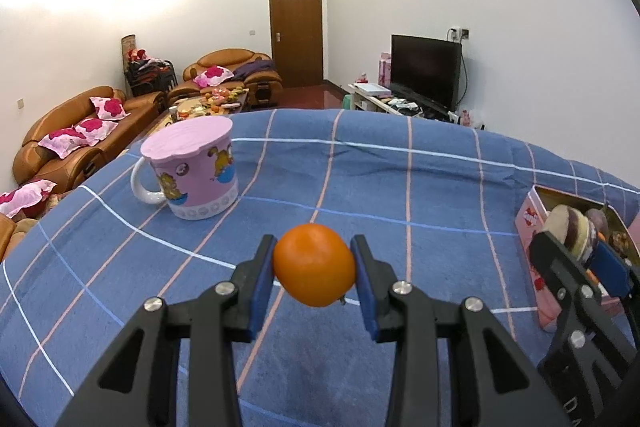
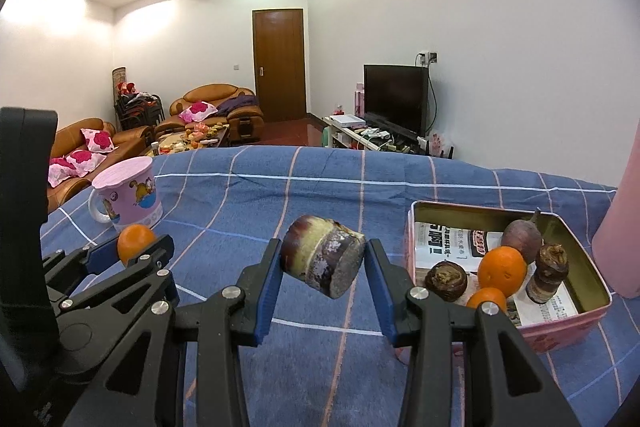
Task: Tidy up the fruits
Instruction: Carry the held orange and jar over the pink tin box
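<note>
My left gripper (image 1: 314, 267) is shut on an orange (image 1: 314, 265), held above the blue checked cloth; it also shows in the right wrist view (image 2: 134, 245) at the left. My right gripper (image 2: 323, 259) is shut on a brown and yellowish sugarcane chunk (image 2: 323, 259), held left of the pink tin box (image 2: 560, 327); it also shows in the left wrist view (image 1: 572, 239). The tin holds two oranges (image 2: 502, 269), a purple round fruit (image 2: 520, 237) and two more brown chunks (image 2: 550, 273).
A pink lidded mug (image 1: 192, 173) stands at the back left of the cloth-covered table (image 1: 400, 187). A pink object (image 2: 622, 227) stands at the right edge, next to the tin. Sofas, a coffee table and a TV lie beyond.
</note>
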A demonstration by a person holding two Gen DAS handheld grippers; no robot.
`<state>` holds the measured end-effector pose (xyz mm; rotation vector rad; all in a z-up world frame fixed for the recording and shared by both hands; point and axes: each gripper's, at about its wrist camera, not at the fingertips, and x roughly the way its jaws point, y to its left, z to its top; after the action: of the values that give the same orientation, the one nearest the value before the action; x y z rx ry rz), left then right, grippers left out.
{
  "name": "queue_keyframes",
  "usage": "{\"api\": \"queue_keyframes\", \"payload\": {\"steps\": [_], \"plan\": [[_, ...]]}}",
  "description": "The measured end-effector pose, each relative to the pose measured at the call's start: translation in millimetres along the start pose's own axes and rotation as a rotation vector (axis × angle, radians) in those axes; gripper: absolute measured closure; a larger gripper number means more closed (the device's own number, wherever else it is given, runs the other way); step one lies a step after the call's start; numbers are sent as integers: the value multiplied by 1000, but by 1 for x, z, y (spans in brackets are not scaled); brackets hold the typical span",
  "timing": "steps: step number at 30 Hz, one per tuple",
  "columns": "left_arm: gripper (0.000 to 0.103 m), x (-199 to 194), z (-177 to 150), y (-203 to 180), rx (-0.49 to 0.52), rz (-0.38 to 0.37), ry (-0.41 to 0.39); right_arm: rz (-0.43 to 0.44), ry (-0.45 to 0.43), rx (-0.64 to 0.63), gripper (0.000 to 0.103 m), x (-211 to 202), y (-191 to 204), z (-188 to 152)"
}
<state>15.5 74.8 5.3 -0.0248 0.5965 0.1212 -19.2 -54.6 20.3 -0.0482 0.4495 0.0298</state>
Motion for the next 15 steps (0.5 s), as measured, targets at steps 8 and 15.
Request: {"api": "queue_keyframes", "payload": {"steps": [8, 15], "plan": [[64, -9, -5, -5, 1, -6, -9, -2, -6, -8, 59, -5, 1, -1], [64, -14, -8, -8, -7, -11, -17, -3, -9, -5, 59, -10, -2, -3]]}}
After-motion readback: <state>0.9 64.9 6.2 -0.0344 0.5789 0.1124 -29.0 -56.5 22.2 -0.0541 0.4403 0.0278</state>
